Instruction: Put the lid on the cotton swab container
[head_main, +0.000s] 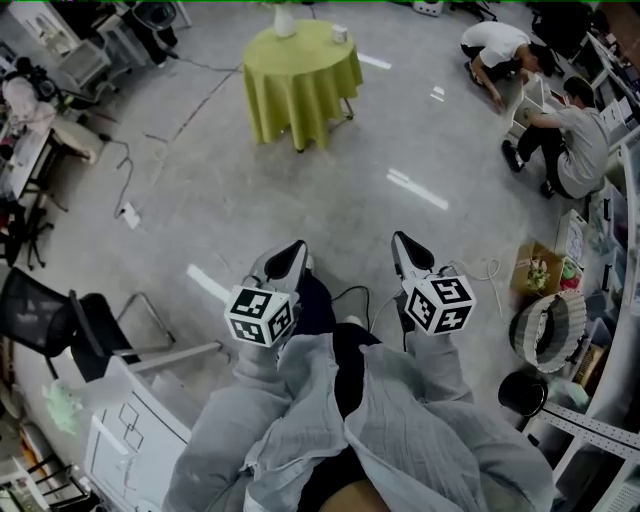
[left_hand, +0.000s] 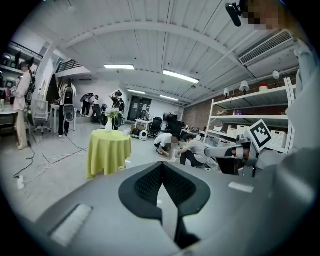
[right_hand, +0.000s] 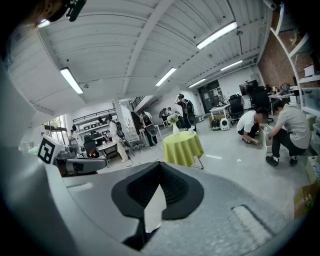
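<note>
A round table (head_main: 300, 70) under a yellow-green cloth stands far ahead across the grey floor, also seen as the table (left_hand: 107, 150) and the table (right_hand: 182, 147). On it are a white vase (head_main: 285, 20) and a small white object (head_main: 339, 33), too small to identify. No lid shows. My left gripper (head_main: 285, 262) and right gripper (head_main: 408, 250) are held side by side at waist height, pointing toward the table and well short of it. Both left gripper (left_hand: 162, 167) and right gripper (right_hand: 160, 167) have their jaws together at the tips with nothing between them.
Two people crouch at the far right (head_main: 565, 135), (head_main: 495, 50) near white shelving. A black office chair (head_main: 55, 320) and a white board stand at my left. A cardboard box (head_main: 535, 270), a basket and a black bin sit at the right. Cables trail over the floor at left.
</note>
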